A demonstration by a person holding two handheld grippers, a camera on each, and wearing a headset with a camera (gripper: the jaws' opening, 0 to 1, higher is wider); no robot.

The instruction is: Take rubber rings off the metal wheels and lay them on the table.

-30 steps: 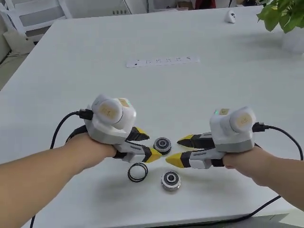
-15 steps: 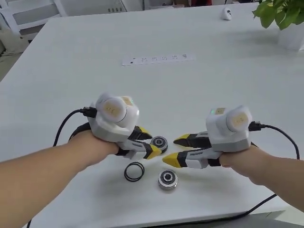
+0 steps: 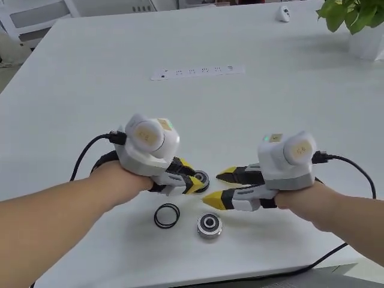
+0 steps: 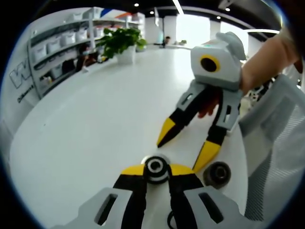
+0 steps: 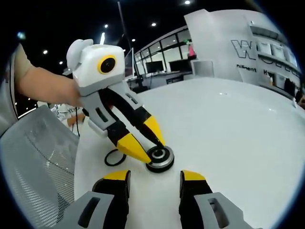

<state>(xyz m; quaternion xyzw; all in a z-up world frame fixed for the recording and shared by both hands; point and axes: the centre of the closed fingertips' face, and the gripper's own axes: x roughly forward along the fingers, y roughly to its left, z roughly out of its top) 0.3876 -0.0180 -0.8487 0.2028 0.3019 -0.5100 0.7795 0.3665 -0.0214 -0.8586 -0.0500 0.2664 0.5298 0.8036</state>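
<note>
Metal wheel, silvery with a dark centre, sits on the white worktop directly between the yellow tips of the left gripper. In the left gripper view both fingers press against its rim, one on either side, so this gripper is closed onto the wheel. In the right gripper view the same wheel appears flat on the worktop, with one left fingertip in front of it and the other behind.

Right gripper faces the wheel from the opposite side, near it but apart. Its fingers stand widely spread with nothing between them. In the head view the tips of the two grippers point toward each other, and the wheel lies between them, closer to the left one.

Second wheel rests on the worktop nearer the person, just beside the lower finger of the right gripper and seemingly clear of it.

Loose black rubber ring lies flat to the left of the second wheel, below the left gripper. Its outline looks doubled, and whether it is one ring or two cannot be told.

Farther off are a white power strip across the middle of the worktop, a potted plant at the far right corner, and a small white object near the plant.
</note>
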